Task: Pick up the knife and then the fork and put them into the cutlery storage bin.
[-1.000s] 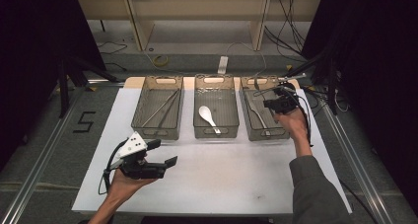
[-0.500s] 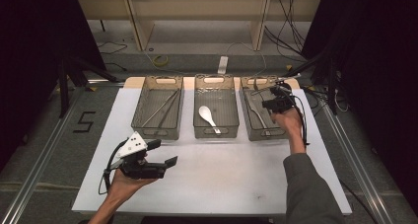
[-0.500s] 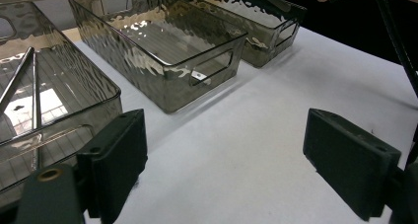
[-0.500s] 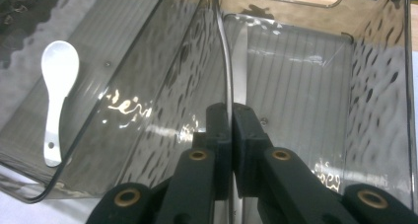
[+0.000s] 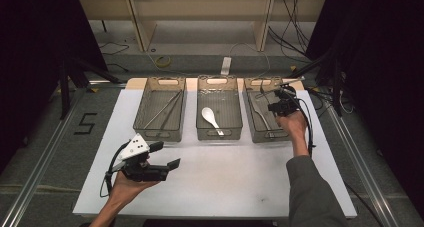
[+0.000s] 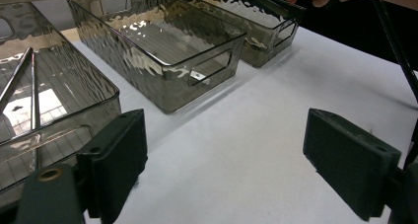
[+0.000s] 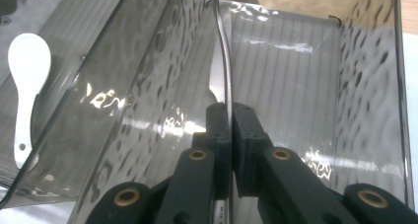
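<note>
Right gripper (image 7: 230,116) of mine is clamped on what looks like a metal fork (image 7: 224,51), its handle running straight ahead along the right-hand bin (image 7: 374,86).

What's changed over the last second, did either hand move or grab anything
Barely anything. The right gripper, shut on a metal utensil, edged slightly left over the right bin. The left gripper stayed open above the table; the white spoon and chopsticks lie unmoved.

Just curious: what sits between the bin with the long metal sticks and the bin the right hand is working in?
A third clear bin holding a white spoon, seen in the high view.
</note>
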`<state>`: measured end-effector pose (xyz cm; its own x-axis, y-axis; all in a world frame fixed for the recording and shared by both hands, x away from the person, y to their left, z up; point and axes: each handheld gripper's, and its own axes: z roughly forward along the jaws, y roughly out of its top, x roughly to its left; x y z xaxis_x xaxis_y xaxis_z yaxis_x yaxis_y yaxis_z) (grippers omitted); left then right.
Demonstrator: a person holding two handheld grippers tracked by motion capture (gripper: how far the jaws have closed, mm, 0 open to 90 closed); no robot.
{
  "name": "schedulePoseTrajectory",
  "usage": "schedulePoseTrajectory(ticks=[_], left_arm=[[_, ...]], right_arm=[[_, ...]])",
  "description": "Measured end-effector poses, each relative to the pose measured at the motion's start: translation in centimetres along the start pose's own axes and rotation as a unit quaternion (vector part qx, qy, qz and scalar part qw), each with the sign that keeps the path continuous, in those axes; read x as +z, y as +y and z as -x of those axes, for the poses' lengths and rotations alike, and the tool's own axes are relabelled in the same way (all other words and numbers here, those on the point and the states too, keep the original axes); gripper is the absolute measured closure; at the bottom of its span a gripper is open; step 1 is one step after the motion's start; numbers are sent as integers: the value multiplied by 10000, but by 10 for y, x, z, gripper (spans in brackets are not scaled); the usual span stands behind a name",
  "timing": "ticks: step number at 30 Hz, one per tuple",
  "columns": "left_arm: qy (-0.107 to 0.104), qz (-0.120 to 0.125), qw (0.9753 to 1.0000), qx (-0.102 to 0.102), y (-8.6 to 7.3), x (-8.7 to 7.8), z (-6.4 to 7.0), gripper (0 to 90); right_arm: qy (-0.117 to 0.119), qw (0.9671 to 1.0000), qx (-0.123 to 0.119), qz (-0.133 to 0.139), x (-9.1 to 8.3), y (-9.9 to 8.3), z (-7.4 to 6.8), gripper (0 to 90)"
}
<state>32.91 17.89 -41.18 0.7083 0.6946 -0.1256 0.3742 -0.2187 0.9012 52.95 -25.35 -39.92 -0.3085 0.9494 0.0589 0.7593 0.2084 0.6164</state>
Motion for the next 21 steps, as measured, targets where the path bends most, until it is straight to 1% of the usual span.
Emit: schedulePoseTrajectory(ticks=[3, 12, 14, 21], left_arm=[[1, 5, 10000, -13, 0, 0, 0, 163], [2, -2, 10000, 1, 0, 0, 0, 164], [9, 1, 10000, -8, 0, 0, 0, 164], [9, -1, 10000, -11, 0, 0, 0, 164]], right_arm=[[-54, 10000, 48, -37, 1, -2, 1, 873], [-113, 9998, 100, -97, 5, -7, 4, 872], [-120, 9998, 155, -100, 7, -8, 4, 872], [-154, 9997, 155, -143, 11, -12, 5, 871]])
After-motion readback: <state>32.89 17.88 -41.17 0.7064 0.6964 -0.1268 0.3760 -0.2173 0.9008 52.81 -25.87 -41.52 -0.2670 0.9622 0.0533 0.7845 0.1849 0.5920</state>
